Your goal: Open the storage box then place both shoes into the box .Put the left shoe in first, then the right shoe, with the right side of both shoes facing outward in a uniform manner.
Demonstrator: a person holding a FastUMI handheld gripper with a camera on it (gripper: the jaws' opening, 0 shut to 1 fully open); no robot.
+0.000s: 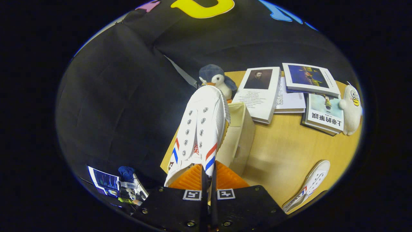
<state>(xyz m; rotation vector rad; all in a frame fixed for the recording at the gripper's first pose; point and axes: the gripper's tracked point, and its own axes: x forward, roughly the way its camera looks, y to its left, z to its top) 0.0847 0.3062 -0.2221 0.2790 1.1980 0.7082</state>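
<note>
My gripper (208, 176) is shut on a white canvas shoe (201, 129) with red and blue stripes, pinching its side wall near the heel opening. The shoe hangs lifted above the table with its toe pointing away from the fingers. Just beyond and to the right of it stands the cream storage box (239, 135), its top partly hidden by the shoe, so I cannot tell how its lid stands. A second white shoe (309, 185) of the same kind lies on the wooden table (283, 151), to the right of the fingers near the front edge.
A blue and white penguin plush (215, 79) stands behind the box. Several books (291, 93) lie at the back of the table, with a white plush toy (351, 108) at their right. Off the table's left edge sits a screen (104, 182) with small equipment.
</note>
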